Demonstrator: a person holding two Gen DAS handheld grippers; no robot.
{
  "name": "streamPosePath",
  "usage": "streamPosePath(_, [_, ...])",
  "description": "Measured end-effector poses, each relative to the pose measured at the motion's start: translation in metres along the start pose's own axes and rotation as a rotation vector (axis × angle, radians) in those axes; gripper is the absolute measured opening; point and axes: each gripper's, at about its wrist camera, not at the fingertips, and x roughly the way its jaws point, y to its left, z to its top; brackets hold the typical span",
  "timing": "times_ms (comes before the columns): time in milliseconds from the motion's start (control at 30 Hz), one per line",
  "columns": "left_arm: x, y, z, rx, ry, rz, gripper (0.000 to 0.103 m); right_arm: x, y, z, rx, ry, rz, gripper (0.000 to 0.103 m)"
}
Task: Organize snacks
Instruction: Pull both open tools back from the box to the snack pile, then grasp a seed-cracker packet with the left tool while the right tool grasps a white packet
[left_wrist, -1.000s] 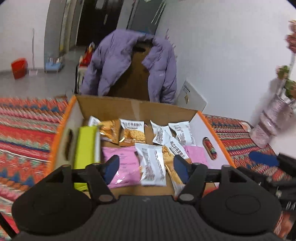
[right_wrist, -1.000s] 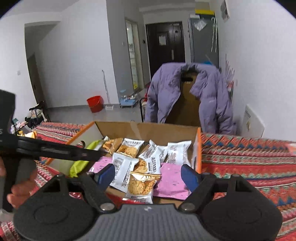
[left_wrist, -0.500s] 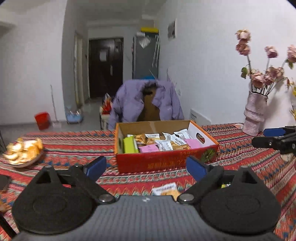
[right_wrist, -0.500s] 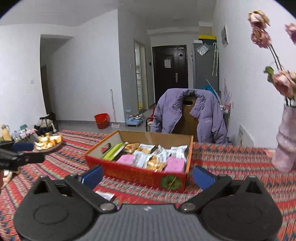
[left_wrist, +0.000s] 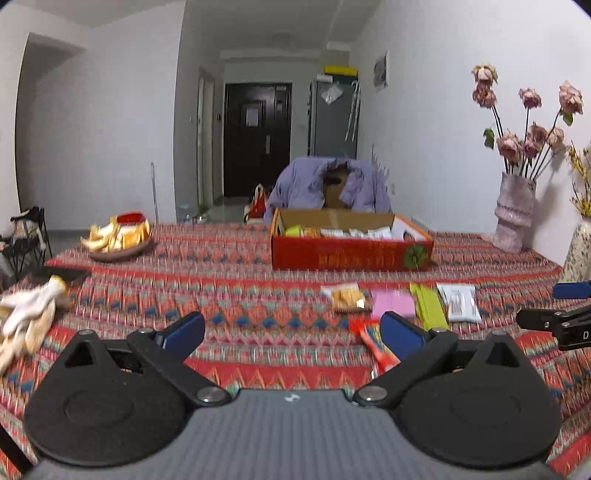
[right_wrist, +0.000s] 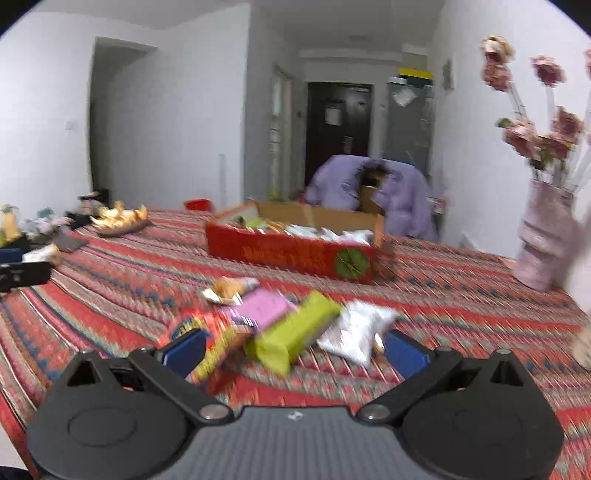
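Packets near the right gripper (right_wrist: 291, 349) look light and crinkly, the green packet (right_wrist: 291, 334) stiffest and best pinched across its width; both grippers, left gripper (left_wrist: 291, 332) included, gape empty.

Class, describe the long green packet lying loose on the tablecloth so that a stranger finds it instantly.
Start at the red cardboard box. Nearer the camera, loose snacks lie in a row. The green packet sits between a pink packet and a white packet: the only long, narrow, lime one.
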Motion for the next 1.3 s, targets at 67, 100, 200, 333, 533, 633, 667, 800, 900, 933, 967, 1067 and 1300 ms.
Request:
streamPosePath(67, [-0.003, -0.001, -0.009, -0.002, 0.017, 0.009, 0.103, -0.011, -0.003, -0.014, 0.050, -0.035, 0.035, 0.103])
streamPosePath(100, [-0.002, -0.002, -0.011, -0.005, 0.026, 0.014, 0.103, -0.016, -0.007, -0.021, 0.099, -0.052, 0.063, 0.103])
streamPosePath(200, [0.002, -0.003, -0.015, -0.016, 0.049, 0.015, 0.103, -0.019, -0.021, -0.036, 0.231, -0.066, 0.103, 0.103])
streamPosePath(333, [0.007, -0.008, -0.016, -0.016, 0.052, 0.006, 0.103, -0.015, -0.022, -0.048, 0.184, -0.046, 0.066, 0.103])
streamPosePath(533, [0.028, -0.015, -0.015, -0.005, 0.083, 0.002, 0.103, 0.002, -0.034, -0.053, 0.269, 0.030, 0.121, 0.103])
streamPosePath(633, [0.042, -0.019, -0.013, -0.010, 0.105, -0.008, 0.103, 0.011, -0.036, -0.050, 0.275, 0.022, 0.124, 0.103])
streamPosePath(667, [0.046, -0.020, -0.012, -0.008, 0.112, -0.012, 0.103, 0.015, -0.035, -0.048, 0.268, 0.013, 0.117, 0.103])
streamPosePath(800, [0.068, -0.025, -0.007, 0.003, 0.131, -0.024, 0.103, 0.029, -0.034, -0.038, 0.221, 0.022, 0.151, 0.103])
streamPosePath(900, [0.085, -0.029, -0.003, 0.009, 0.143, -0.036, 0.103, 0.033, -0.038, -0.029, 0.222, -0.025, 0.147, 0.103])
streamPosePath(933, [0.091, -0.030, -0.002, 0.013, 0.147, -0.040, 0.103, 0.036, -0.037, -0.025, 0.197, -0.027, 0.130, 0.103])
streamPosePath(967, [0.097, -0.031, 0.000, 0.017, 0.150, -0.044, 0.103, 0.041, -0.036, -0.022, 0.171, -0.023, 0.106, 0.103])
streamPosePath(1067, [0.120, -0.035, 0.007, 0.029, 0.157, -0.057, 0.102, 0.056, -0.037, -0.012, 0.133, -0.005, 0.068, 0.103])
streamPosePath(1300, [0.206, -0.039, 0.028, -0.005, 0.234, -0.117, 0.090, 0.111, -0.046, 0.005, 0.096, 0.073, 0.002, 0.062])
